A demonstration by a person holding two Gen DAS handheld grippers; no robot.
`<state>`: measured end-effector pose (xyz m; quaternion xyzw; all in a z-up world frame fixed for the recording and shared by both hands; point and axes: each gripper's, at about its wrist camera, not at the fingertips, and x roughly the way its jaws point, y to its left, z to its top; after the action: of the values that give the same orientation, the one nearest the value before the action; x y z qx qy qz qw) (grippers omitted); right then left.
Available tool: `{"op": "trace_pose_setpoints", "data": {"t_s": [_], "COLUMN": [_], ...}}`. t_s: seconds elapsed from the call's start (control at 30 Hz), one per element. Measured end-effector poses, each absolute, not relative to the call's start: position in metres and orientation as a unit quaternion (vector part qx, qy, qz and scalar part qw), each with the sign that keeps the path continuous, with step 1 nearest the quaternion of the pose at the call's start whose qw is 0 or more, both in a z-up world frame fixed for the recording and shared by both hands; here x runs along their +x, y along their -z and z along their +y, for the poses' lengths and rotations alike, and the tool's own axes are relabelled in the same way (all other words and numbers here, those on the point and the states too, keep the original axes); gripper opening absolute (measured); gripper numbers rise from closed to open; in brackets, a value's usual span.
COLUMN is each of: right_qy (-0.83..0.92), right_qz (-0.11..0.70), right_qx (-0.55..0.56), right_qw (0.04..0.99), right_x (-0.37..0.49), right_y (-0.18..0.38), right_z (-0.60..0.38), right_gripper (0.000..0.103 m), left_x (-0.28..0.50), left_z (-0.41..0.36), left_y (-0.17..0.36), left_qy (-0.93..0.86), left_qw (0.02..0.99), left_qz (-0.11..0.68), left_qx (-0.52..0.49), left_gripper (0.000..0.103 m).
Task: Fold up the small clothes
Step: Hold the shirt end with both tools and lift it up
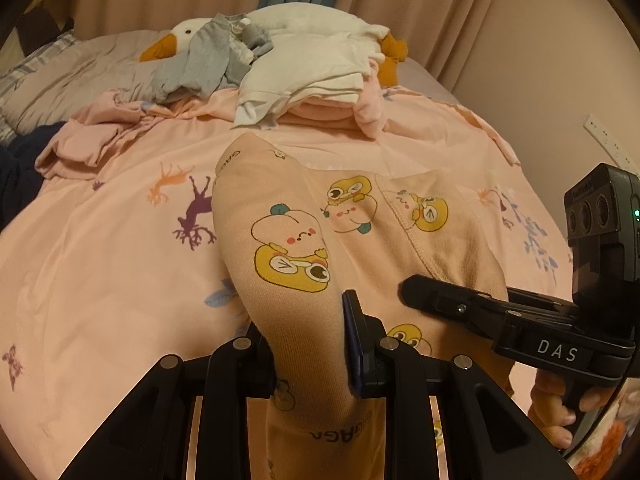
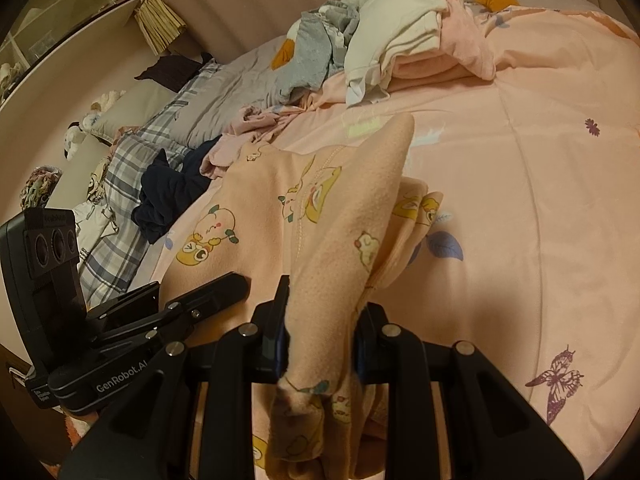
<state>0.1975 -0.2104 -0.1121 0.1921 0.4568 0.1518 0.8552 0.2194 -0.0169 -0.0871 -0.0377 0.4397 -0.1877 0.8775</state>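
Note:
A small peach garment (image 1: 288,240) printed with yellow cartoon figures hangs between both grippers above the pink bedspread (image 1: 100,260). My left gripper (image 1: 308,344) is shut on one bunched end of it, the cloth pinched between the black fingers. In the right wrist view my right gripper (image 2: 320,332) is shut on the other bunched end of the peach garment (image 2: 336,216), which drapes away toward the bed. The right gripper (image 1: 412,292) shows at the right of the left wrist view, held by a hand (image 1: 556,408). The left gripper (image 2: 236,284) shows at the left of the right wrist view.
A pile of folded white and pink clothes (image 1: 312,80) lies at the far side of the bed beside grey clothes (image 1: 208,64) and a white goose plush (image 1: 180,38). Crumpled pink cloth (image 1: 88,140) and a dark navy garment (image 2: 168,192) lie at the left. Curtains hang behind.

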Motion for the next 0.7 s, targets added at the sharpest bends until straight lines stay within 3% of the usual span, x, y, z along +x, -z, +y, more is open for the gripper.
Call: {"op": "trace_pose_setpoints", "data": {"t_s": [0.7], "right_qy": [-0.145], "right_qz": [0.49], "right_qx": [0.189], "right_qw": [0.839], "right_x": [0.219], "right_y": [0.153], "right_z": [-0.204], "right_gripper": [0.026], "left_x": [0.238], "left_z": [-0.013], "left_y": [0.125], "left_qy": [0.175], "left_qw": [0.872], "left_qz": [0.457], "left_qx": [-0.023], "left_gripper": [0.024]}}
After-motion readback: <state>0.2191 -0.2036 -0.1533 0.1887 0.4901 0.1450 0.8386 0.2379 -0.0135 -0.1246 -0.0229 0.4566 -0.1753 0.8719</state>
